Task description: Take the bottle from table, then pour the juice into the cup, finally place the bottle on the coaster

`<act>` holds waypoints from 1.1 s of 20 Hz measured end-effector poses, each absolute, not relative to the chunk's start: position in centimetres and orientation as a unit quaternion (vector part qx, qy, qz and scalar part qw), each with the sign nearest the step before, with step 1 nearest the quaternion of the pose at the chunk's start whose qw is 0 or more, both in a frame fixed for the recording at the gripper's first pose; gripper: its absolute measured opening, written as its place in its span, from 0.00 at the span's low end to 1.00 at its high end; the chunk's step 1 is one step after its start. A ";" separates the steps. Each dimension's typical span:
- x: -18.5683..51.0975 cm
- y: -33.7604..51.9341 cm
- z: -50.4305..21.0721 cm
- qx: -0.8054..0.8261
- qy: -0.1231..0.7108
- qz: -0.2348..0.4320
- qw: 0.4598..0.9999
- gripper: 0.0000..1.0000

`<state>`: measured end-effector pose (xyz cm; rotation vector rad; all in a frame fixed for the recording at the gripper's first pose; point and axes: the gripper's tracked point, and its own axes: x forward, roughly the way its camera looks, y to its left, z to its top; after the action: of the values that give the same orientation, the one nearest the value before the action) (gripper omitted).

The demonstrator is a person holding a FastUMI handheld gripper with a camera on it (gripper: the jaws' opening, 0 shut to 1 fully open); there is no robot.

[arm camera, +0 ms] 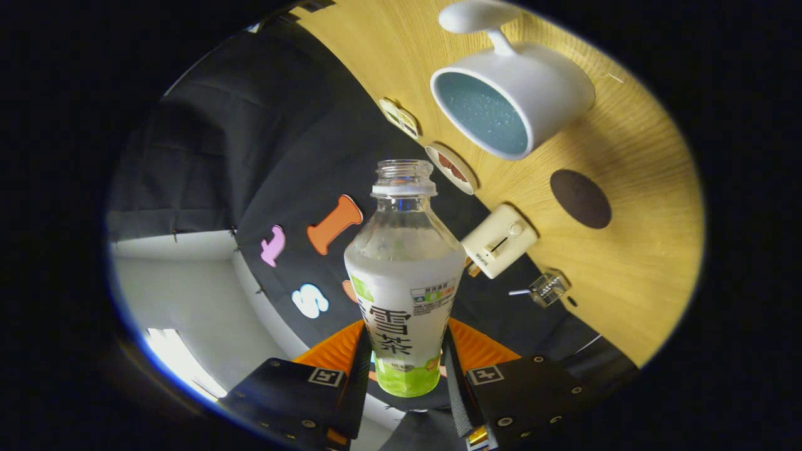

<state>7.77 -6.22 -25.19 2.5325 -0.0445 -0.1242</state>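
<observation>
**Gripper hardware up close**

The handheld two-finger gripper [406, 376] showed flat plate-like bodies studded with small round screws. Each plate carried a square black-and-white marker tag. Ribbed pads lined the fingers [358, 369], and a small brass-coloured fitting sat below the right-hand plate.

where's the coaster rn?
In the gripper view, the dark round coaster lies flat on the wooden table, beyond the bottle held in the tool, between the white cup and a small clear block.
</observation>
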 end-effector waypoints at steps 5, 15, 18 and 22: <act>8.2 -3.5 -27.4 0.937 0.029 -0.064 0.341 0.57; 8.6 -0.3 -31.1 0.854 0.128 -0.079 0.497 0.57; 9.1 -0.5 -30.9 0.804 0.135 -0.065 0.575 0.57; 9.0 -1.8 -31.6 0.682 0.155 -0.045 0.713 0.57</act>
<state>8.99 -1.78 -31.56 1.5112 0.3430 -0.1007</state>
